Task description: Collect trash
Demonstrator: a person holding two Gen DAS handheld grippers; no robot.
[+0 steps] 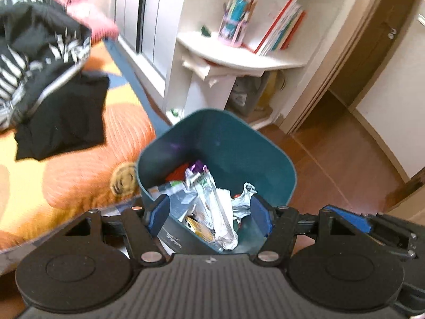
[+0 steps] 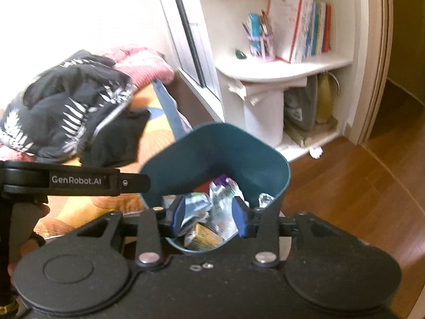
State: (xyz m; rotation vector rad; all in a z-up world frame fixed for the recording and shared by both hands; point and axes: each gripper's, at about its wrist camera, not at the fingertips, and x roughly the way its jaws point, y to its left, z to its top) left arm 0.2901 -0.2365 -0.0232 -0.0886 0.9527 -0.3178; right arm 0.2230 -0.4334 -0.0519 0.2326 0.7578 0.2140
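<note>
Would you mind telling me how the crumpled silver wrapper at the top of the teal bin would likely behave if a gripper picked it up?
The silver wrapper looks like thin creased foil, so probably light and floppy. Its glossy surface may slip between pads. Lying loose on the other trash in the teal bin, it could drag neighbouring scraps along.

Black garment with white leaf print (image 2: 66, 109) is seen heaped on an orange patterned bedcover (image 1: 79, 175), a plain black cloth (image 1: 63, 117) lying beside it and a pink knit (image 2: 143, 63) behind. A white shelf unit (image 2: 281, 71) is seen by the wall, holding a pencil cup (image 2: 261, 43) just beside upright books (image 2: 305, 26). Wooden floor (image 2: 345, 186) is seen at right.
</note>
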